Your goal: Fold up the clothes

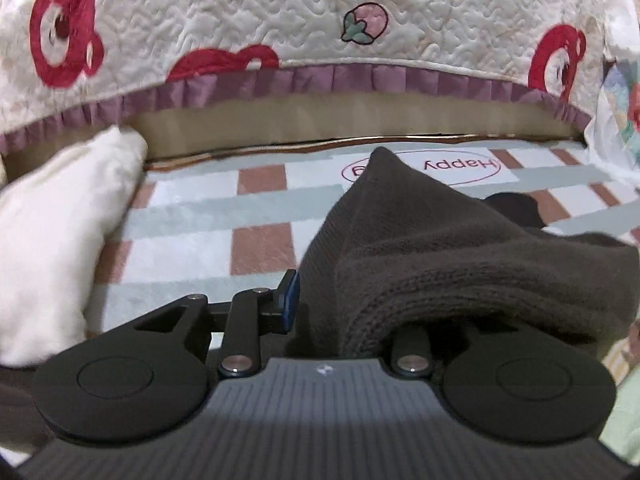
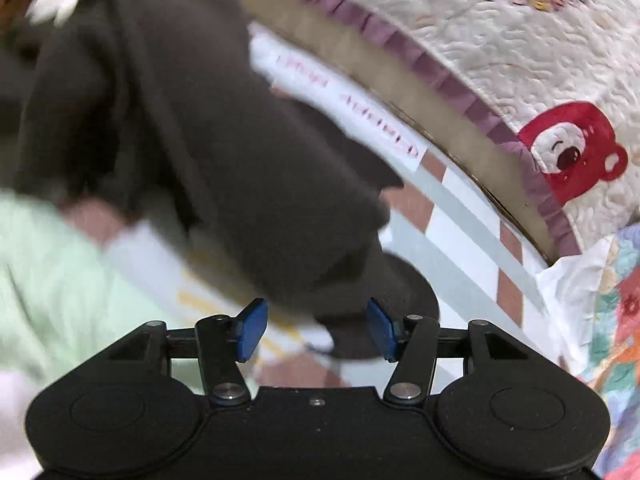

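Dark brown knit garment lies bunched on checked bed sheet, below quilted cover with red bears. Left gripper: only left blue pad visible beside cloth, other finger buried under knit fold; grip cannot be told. White pillow at left. Right gripper: blue pads spread apart, garment edge hanging between, seemingly untouched; view blurred

Surface: checked sheet in white, pale grey-green and brick-red squares, "Happy" printed in an oval. Behind it — quilted cream cover with red bears and a strawberry, mauve ruffle trim, tan panel below. White pillow at left. Floral fabric at right edge.
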`<state>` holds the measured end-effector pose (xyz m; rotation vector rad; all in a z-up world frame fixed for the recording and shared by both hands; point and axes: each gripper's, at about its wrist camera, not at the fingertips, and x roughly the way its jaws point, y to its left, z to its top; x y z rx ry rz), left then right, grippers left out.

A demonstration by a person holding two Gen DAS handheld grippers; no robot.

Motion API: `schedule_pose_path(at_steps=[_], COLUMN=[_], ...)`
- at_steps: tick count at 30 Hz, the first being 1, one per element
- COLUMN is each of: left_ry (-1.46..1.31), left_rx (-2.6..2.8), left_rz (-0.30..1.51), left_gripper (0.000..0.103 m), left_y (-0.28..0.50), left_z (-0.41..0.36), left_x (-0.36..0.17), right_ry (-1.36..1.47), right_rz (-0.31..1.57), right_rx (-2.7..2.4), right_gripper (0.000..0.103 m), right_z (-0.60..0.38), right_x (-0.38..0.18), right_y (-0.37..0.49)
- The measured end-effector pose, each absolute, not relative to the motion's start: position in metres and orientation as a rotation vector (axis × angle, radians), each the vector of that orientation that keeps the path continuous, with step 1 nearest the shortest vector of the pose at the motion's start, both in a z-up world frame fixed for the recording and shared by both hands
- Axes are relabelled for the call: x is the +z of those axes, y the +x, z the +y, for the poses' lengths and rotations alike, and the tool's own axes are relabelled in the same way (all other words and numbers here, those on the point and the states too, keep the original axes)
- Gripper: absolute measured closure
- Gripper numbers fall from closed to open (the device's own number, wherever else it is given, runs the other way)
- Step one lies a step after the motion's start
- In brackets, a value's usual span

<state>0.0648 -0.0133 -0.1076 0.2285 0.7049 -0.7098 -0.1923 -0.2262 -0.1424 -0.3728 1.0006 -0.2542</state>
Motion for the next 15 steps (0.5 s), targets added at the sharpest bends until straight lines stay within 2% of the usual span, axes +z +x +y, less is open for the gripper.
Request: schedule_pose_path(at_steps=[2,4,5,6,8,10,12,14,15], left_ry=[0.176,0.124,0.097,0.069,0.008,-0.032,-0.03,-0.065,-0.092], left_rx=[-0.721,-0.727,-0.731,-0.739,-0.769,-0.79,-0.796,-0.821,-0.831], left_rz=[0.745,0.79,0.818,0.846,0.902,0.929,0.92,0.923,0.932], left_gripper=[0.073,0.071,0.071,0.071,0.071,0.071,0.071,0.068,0.058], left_y=[0.072,0.077,0.08,0.083,0.085,0.085,0.082,0.085,0.088], left_z=[-0.01,-0.006,-0.005,-0.003,-0.001,0.001,0.002,0.005,0.006], left_x=[-0.109,-0.112,-0.113,-0.115,-0.118,-0.122,-0.123,-0.125,-0.128], right_ry=[-0.38,-0.343,-0.342,-0.348,-0.375,-0.386,-0.283,-0.077,0.008], right_rz=[1.013,1.004,0.993,0.982,0.955,0.902,0.833,0.781,0.765], right_rx=[-0.235,-0.234,-0.246,-0.26,-0.289,-0.304,-0.325,-0.342,-0.348], right_gripper=[0.039,0.029,0.019,0.016,0.016,0.022,0.046,0.046,0.052], right_z=[-0.226,-0.228,-0.228,-0.228,-0.228,-0.233,-0.247,-0.268,-0.277], right_x=[-0.148,-0.153,-0.156,-0.159,-0.166,-0.166,-0.155,-0.141,-0.138], right_y=[-0.195,-0.189,-0.184,-0.179,-0.168,-0.159,-0.153,-0.15,-0.151])
